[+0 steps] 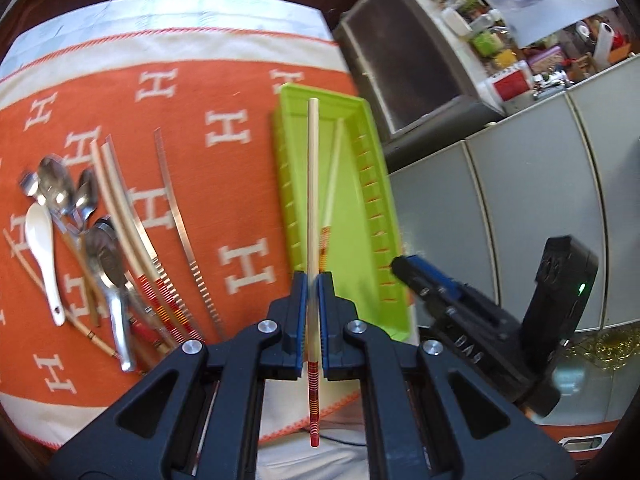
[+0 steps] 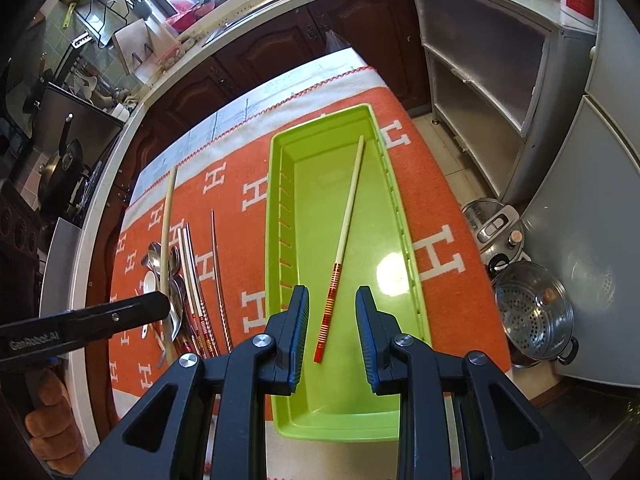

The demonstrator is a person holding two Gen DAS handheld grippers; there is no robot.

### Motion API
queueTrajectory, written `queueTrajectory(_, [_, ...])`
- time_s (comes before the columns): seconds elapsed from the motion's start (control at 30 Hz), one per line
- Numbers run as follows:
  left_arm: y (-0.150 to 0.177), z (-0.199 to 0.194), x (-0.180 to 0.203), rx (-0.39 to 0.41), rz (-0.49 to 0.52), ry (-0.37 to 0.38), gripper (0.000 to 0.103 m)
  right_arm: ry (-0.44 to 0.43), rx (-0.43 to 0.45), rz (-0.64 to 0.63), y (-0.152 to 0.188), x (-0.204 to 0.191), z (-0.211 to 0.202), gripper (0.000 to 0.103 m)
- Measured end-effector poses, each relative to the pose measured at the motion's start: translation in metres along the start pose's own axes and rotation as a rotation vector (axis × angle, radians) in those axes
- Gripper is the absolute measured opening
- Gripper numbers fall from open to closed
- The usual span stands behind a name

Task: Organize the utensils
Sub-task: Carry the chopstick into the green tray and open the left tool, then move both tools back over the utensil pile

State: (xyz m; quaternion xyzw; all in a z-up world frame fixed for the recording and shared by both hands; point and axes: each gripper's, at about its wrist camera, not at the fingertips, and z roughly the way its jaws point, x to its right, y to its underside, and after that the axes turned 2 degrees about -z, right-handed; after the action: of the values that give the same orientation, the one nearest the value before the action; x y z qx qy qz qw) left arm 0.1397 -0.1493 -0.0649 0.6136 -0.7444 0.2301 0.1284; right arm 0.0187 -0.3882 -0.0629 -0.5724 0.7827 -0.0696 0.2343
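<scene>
the left gripper (image 1: 313, 280) is pinching a chopstick (image 1: 312, 184) near its red-striped end, the shaft pointing ahead over the green tray's (image 1: 376, 216) left side. the right gripper (image 2: 332, 300) is hanging spread above the tray – a second chopstick (image 2: 344, 236) is lying diagonally inside, just ahead. "h" letters are patterning the orange cloth (image 2: 240, 168) on the desk.

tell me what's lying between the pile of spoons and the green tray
In the left wrist view, a lone metal chopstick lies on the orange cloth between the spoons and the green tray.
</scene>
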Motion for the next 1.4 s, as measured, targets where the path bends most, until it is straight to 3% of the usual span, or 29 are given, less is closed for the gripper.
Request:
queueTrajectory(0.17, [-0.016, 0.02, 0.019, -0.006, -0.008, 0.008, 0.003, 0.029, 0.039, 0.005, -0.002, 0.007, -0.019, 0.024])
queueTrajectory(0.53, [-0.028, 0.085, 0.026, -0.025, 0.027, -0.097, 0.003, 0.053, 0.046, 0.028, 0.002, 0.02, -0.037, 0.024])
queueTrajectory(0.67, [-0.025, 0.09, 0.02, -0.022, 0.045, -0.129, 0.004, 0.066, 0.047, 0.021, 0.002, 0.017, -0.038, 0.031])
queueTrajectory(0.8, [-0.019, 0.083, 0.015, 0.003, 0.069, -0.179, 0.004, 0.075, 0.057, 0.003, 0.002, 0.009, -0.039, 0.038])
queueTrajectory(1.27, [0.038, 0.012, -0.037, 0.139, 0.111, -0.381, 0.01, 0.04, 0.018, -0.12, 0.01, -0.037, -0.023, 0.038])
queueTrajectory(1.33, [0.048, 0.001, -0.048, 0.164, 0.1, -0.407, 0.016, 0.028, 0.006, -0.145, 0.013, -0.047, -0.019, 0.038])
queueTrajectory(1.4, [0.056, -0.011, -0.057, 0.19, 0.084, -0.422, 0.03, 0.021, -0.006, -0.17, 0.015, -0.056, -0.014, 0.038])
